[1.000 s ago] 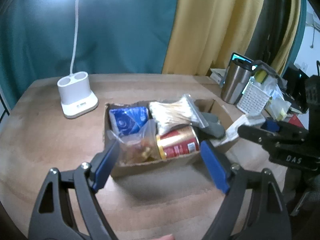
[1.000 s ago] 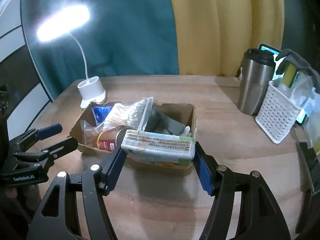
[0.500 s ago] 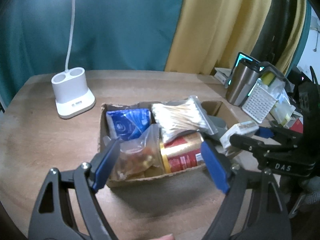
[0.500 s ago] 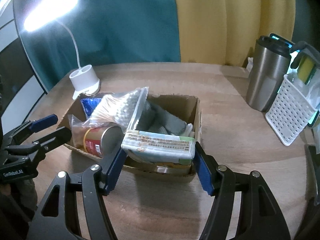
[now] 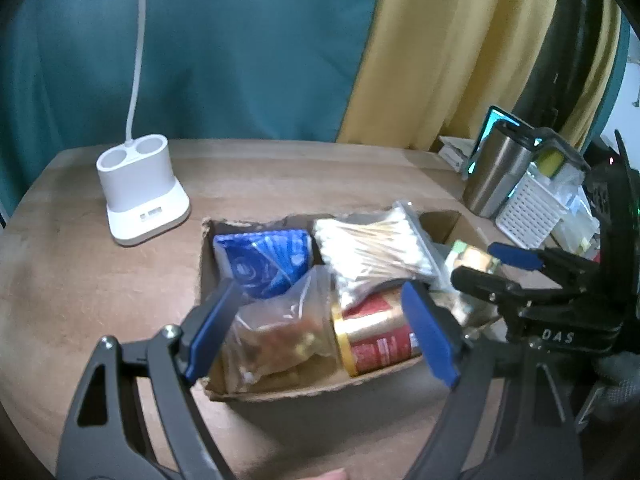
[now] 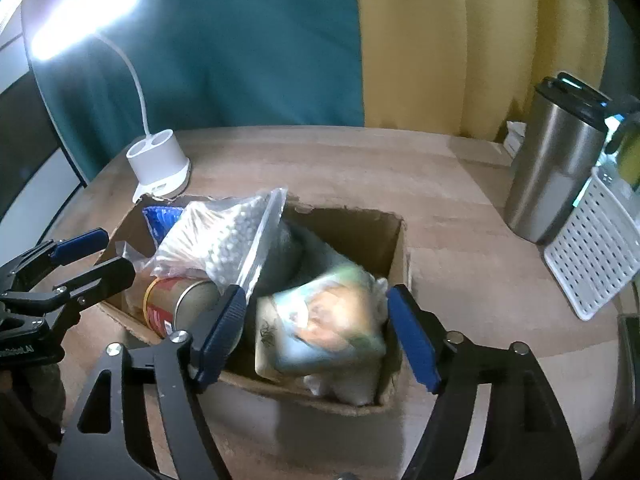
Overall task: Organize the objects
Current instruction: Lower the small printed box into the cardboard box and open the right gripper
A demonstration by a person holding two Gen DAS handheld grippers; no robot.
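Now right tongs (image 6: 314,334) have released the packet (image 6: 320,328) into the box (image 6: 360,232).

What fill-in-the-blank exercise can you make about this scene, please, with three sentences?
In the cardboard box, the cotton swab bag rests on a red ___.
The steel tumbler stands beside a white ___.
The left gripper has its jaws ___ and empty.
Missing words: can; basket; open.
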